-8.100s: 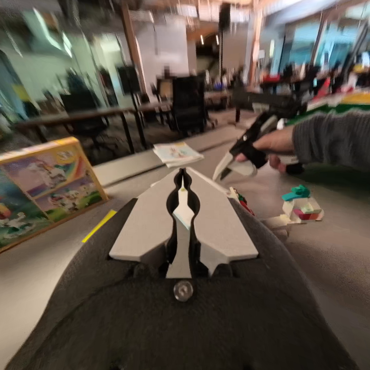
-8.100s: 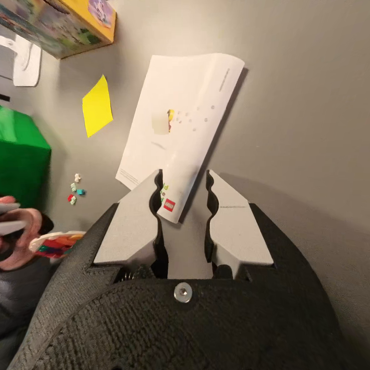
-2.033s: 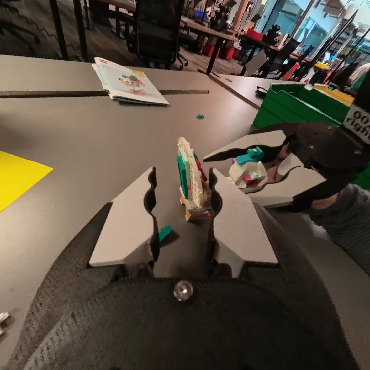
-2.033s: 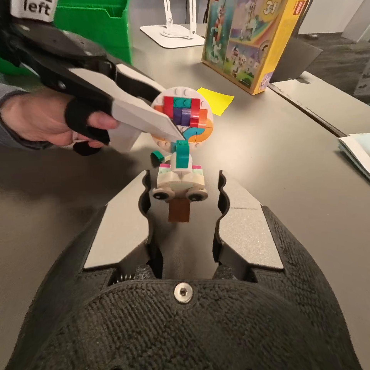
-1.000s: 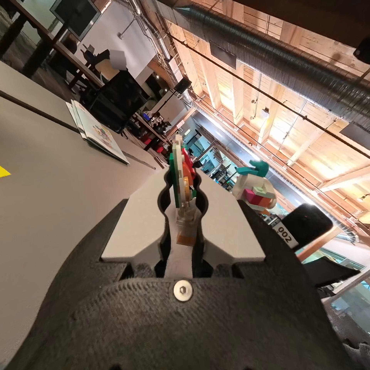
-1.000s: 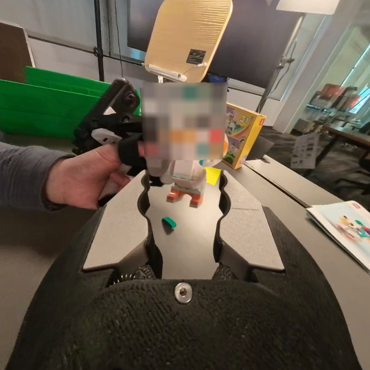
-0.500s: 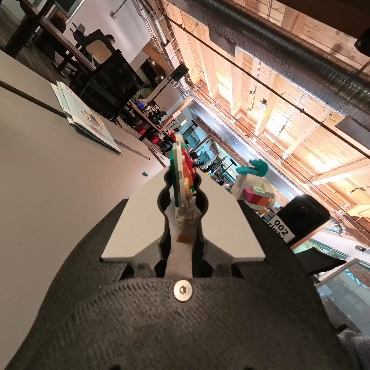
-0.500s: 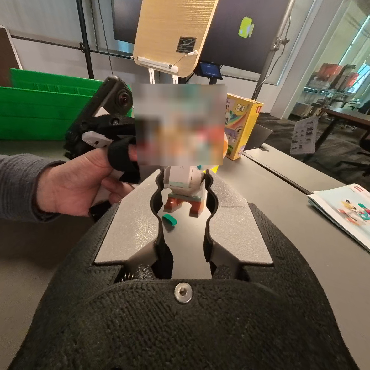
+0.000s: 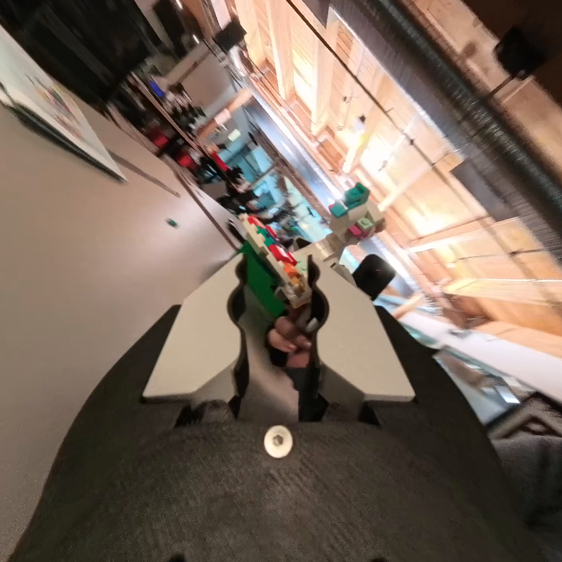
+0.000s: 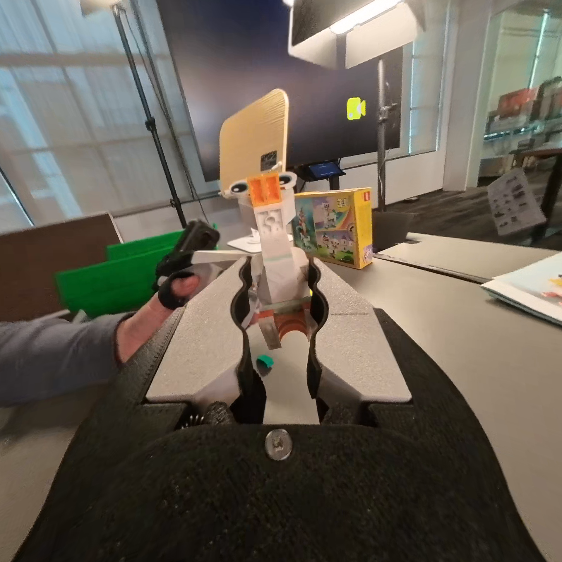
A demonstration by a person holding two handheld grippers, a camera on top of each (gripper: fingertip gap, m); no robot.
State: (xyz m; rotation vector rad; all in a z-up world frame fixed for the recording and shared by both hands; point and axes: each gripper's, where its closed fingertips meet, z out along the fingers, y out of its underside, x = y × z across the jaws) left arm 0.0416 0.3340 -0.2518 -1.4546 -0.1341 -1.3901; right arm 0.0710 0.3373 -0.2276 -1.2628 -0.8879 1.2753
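My left gripper (image 9: 275,261) is shut on a round white brick disc (image 9: 267,258) with red, orange and green bricks; the disc sits tilted between the fingers, off the table. My right gripper (image 10: 279,261) is shut on the base of a white brick figure (image 10: 273,243) with an orange block on top, held up in the air. The figure (image 9: 352,219) with its teal top shows just right of the disc in the left wrist view. The left gripper (image 10: 209,258), held by a hand, sits close to the left of the figure. The view is blurred.
A small teal brick (image 10: 264,362) lies on the grey table (image 10: 441,349) under the right gripper. A yellow toy box (image 10: 334,225) stands behind, green bins (image 10: 121,273) at the left, and an open booklet (image 10: 532,292) at the right edge.
My right gripper has closed on the figure and tipped it upward. The disc now sits tilted in my left gripper, whose view has swung and blurred.
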